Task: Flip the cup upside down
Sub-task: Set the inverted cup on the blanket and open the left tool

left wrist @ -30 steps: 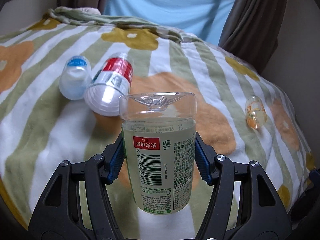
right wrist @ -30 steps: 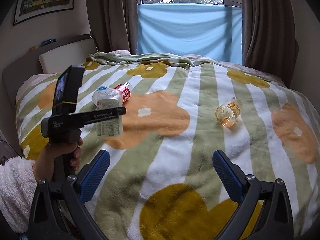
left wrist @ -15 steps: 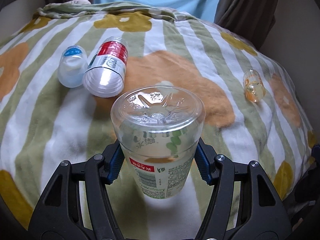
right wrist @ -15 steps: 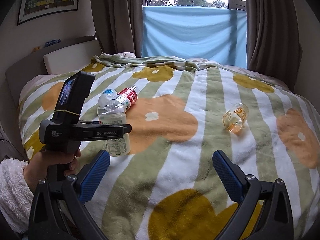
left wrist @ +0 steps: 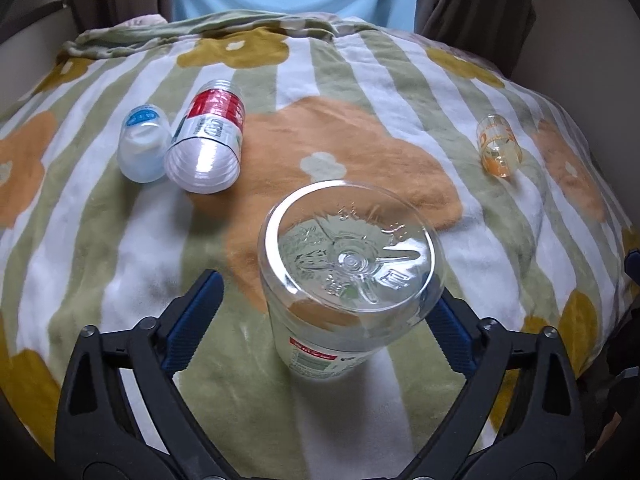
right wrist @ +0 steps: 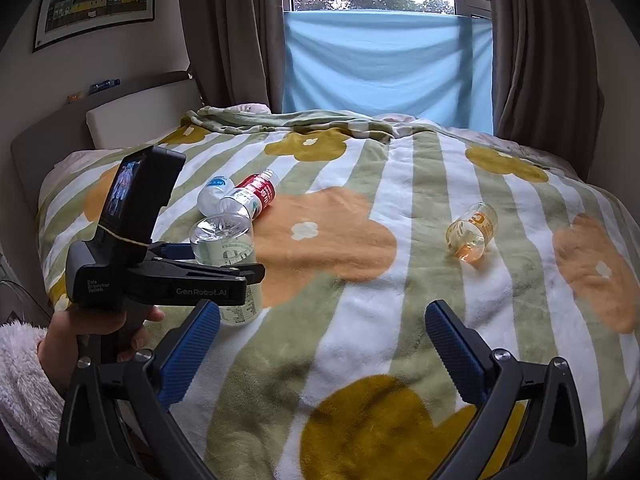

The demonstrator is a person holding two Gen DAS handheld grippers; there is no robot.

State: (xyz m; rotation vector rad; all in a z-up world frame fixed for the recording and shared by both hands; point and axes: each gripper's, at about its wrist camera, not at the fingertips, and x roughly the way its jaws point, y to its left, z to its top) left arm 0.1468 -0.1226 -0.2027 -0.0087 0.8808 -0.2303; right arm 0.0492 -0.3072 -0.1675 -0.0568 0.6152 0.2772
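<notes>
A clear plastic cup (left wrist: 348,280) with a green and white label stands upside down on the flowered blanket (left wrist: 360,152), base up. It also shows in the right wrist view (right wrist: 224,256). My left gripper (left wrist: 320,328) is open, its blue pads standing apart on either side of the cup; the left pad is clear of it. It also shows in the right wrist view (right wrist: 216,272), held by a hand. My right gripper (right wrist: 320,340) is open and empty above the blanket's near part.
A red-labelled cup (left wrist: 208,140) and a blue-capped white cup (left wrist: 142,148) lie on their sides at the back left. A small orange-printed cup (left wrist: 498,146) lies at the right. The bed's edge drops off at the right and front.
The left gripper tipped down, set the upside-down cup on the blanket and opened its jaws. The right gripper stayed nearly still.
</notes>
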